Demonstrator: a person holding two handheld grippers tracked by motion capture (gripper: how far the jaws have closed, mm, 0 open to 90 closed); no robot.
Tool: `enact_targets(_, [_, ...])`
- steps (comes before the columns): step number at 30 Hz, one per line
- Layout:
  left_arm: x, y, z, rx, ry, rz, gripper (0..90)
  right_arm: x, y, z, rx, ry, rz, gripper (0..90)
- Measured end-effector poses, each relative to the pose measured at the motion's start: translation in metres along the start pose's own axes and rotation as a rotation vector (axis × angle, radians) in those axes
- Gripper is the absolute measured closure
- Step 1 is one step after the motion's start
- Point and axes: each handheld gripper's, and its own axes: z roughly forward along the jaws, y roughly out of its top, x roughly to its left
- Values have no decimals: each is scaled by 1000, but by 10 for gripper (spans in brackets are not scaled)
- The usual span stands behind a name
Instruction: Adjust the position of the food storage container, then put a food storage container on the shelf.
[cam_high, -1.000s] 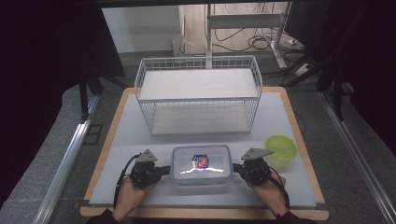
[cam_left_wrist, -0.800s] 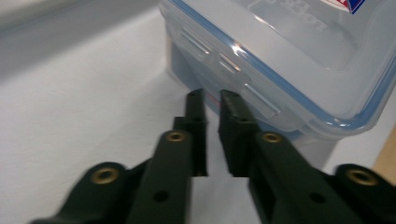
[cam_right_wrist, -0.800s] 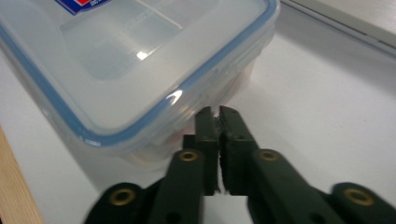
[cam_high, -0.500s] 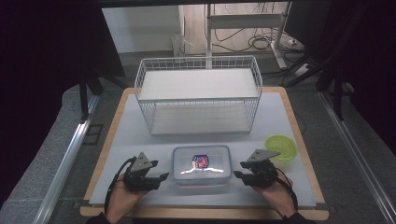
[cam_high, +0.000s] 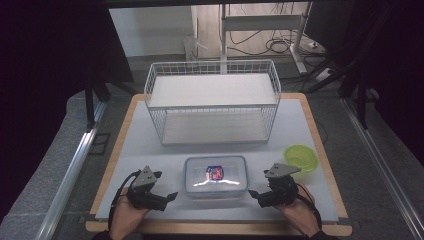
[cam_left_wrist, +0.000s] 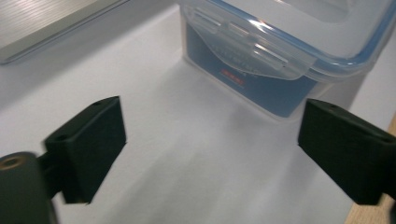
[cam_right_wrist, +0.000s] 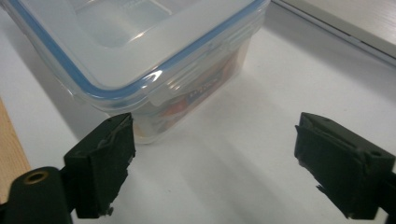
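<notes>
Dark curtains and a grey floor with loose cables surround a wooden-edged table (cam_high: 320, 150) topped with a pale grey mat, seen from the high view. At the far half of the mat stands a white wire basket with a flat white shelf board (cam_high: 212, 100) across it, and near the right edge sits a small lime-green plastic bowl (cam_high: 301, 158). Close to the person's side, midway between the two hands, rests a clear rectangular plastic food container with a blue-sealed snap lid (cam_high: 216, 175), its lid on and a red and blue packet showing through the top. Just left of the container, the left gripper (cam_high: 170, 196) points toward its short side, and its jaws have just been opening; in the left gripper view they stand wide apart over bare mat, with the container's end and its lid latch (cam_left_wrist: 252, 51) a little beyond them, untouched. Just right of the container, the right gripper (cam_high: 254, 194) faces the opposite short side, and its jaws too have just been opening; in the right gripper view they are spread wide, the near corner of the container (cam_right_wrist: 154, 74) just ahead of one jaw, and nothing between the pads.
</notes>
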Motion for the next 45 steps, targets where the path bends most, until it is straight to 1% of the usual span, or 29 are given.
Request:
enact_targets(2, [1, -1, 2, 4, -24, -7, 39, -1, 0, -1, -7, -17, -1, 59])
enact_targets(5, [3, -1, 3, 7, -36, -23, 4, -2, 2, -2, -18, -37, -6, 22])
enact_targets(8, [3, 0, 1, 0, -36, -32, 0, -2, 2, -2, -26, -40, -15, 4])
enact_targets(12, [1, 3, 1, -18, -54, -39, 5, -3, 3, -3, -22, -19, 0, 2])
enact_targets(15, [-3, 6, 4, 0, -66, -21, 0, -4, 4, -4, -26, -21, -2, 0])
enact_targets(18, [-4, 7, 6, 3, -69, 0, 0, -4, 6, -4, -15, -27, -21, 0])
enact_targets(19, [-4, 8, 7, 6, -73, 0, 0, -4, 7, -5, -16, -32, -24, 0])
enact_targets(20, [-4, 10, 7, 14, -75, -2, 0, -4, 7, -5, -23, -29, -17, 0])
enact_targets(22, [-4, 14, 6, 16, -85, -3, 0, -6, 9, -7, -46, -4, 15, 0])
enact_targets(23, [-3, 16, 5, 12, -89, -3, 1, -6, 11, -7, -54, 3, 23, 0])
enact_targets(24, [-3, 18, 5, 10, -97, -4, 4, -6, 13, -7, -59, 8, 24, 0])
enact_targets(27, [-4, 26, 5, -3, -131, -26, 13, -4, 18, -7, -63, 15, 29, 0])
enact_targets(29, [-5, 31, 7, 0, -136, -30, 14, -3, 21, -5, -60, 30, 43, 0])
enact_targets(32, [-6, 35, 12, 12, -141, -39, 6, -3, 26, -1, -42, 53, 66, 0])
enact_targets(33, [-5, 36, 14, 15, -149, -52, 4, -3, 27, 0, -40, 56, 75, 0])
enact_targets(35, [-1, 39, 17, 10, -171, -92, 8, -5, 29, 3, -30, 76, 100, 0])
enact_targets(36, [2, 40, 19, 8, -201, -120, 7, -6, 30, 5, -24, 87, 108, 0])
enact_targets(37, [4, 42, 22, 9, -219, -136, 5, -7, 31, 7, -12, 100, 114, 0])
enact_targets(40, [6, 45, 30, 19, -240, -149, 5, -8, 36, 13, 13, 128, 121, 0])
enact_targets(42, [6, 48, 37, 37, -258, -151, 3, -9, 40, 19, 23, 155, 124, 0])
enact_targets(43, [6, 49, 42, 52, -271, -149, 0, -9, 41, 22, 27, 174, 134, 0])
enact_targets(44, [6, 49, 44, 55, -285, -154, 0, -10, 43, 26, 47, 194, 151, 0])
enact_targets(45, [8, 50, 48, 57, -295, -173, 0, -10, 44, 28, 52, 208, 160, 0])
